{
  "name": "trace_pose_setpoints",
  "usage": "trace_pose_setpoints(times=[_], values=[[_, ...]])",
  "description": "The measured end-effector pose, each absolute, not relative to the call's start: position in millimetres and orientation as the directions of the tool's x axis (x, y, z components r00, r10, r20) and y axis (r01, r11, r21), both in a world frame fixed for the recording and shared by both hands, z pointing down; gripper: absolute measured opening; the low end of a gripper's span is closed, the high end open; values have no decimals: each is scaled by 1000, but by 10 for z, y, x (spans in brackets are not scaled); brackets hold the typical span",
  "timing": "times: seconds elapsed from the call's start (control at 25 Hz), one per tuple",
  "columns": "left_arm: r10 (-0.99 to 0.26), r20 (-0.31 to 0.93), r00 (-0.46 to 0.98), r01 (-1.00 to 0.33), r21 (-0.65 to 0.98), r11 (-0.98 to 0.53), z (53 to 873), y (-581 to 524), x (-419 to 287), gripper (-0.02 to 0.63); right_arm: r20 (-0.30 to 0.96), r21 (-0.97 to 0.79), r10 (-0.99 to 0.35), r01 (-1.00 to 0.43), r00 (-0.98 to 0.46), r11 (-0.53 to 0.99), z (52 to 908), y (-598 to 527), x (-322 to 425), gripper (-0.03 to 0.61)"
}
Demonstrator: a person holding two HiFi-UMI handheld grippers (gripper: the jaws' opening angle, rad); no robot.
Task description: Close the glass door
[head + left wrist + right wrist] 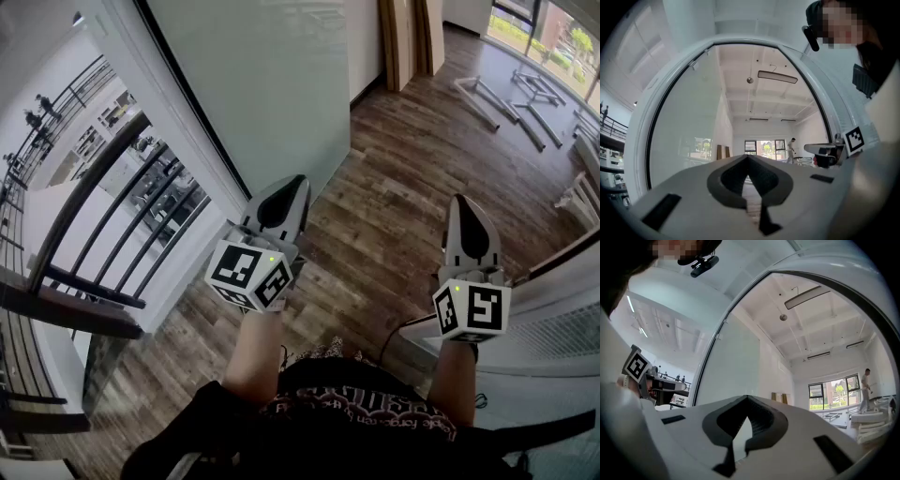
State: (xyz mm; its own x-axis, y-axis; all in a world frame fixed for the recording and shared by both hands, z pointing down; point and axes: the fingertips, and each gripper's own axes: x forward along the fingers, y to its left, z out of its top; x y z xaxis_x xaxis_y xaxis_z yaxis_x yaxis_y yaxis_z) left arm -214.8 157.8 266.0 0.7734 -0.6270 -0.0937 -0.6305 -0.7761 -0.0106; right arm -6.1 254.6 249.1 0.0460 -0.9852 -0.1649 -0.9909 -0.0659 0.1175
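Head view: the tall frosted glass door with a black edge (267, 84) stands ahead and left, just beyond the left gripper (284, 195). The right gripper (465, 214) is apart from it, over the brown wooden plank floor (394, 178). A black-barred railing (103, 234) runs at the left, and white metal frames (511, 98) lie far right.

Left gripper view: the left gripper (748, 159) has its jaws together and empty. The door's pale pane (689, 136) fills the left.

Right gripper view: the right gripper (747, 401) is likewise closed and empty, with the door (736, 362) ahead-left.
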Motion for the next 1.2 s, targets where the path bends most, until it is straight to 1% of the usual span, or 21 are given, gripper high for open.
trace_pose_setpoints(times=[0.2, 0.48, 0.76, 1.04, 1.2], values=[[-642, -104, 760, -647, -24, -762, 2640, 1556, -2168, -14, -170, 114, -985, -992, 28, -48, 2509, 2484, -54, 3], [-633, -148, 760, -644, -37, -764, 2552, 1608, -2141, -14, -158, 106, -987, -994, 22, -39, 2536, 2472, -9, 3], [-648, -148, 747, -659, -35, -751, 2629, 1606, -2125, -14, -145, 108, -989, -993, 27, -43, 2629, 2470, 135, 3], [-658, -183, 730, -677, -59, -734, 2571, 1654, -2101, -15, -154, 101, -988, -995, -12, -3, 2670, 2367, 148, 3], [-681, -178, 710, -699, -59, -713, 2590, 1646, -2165, -14, -152, 94, -988, -996, -27, 13, 2731, 2288, 159, 3]])
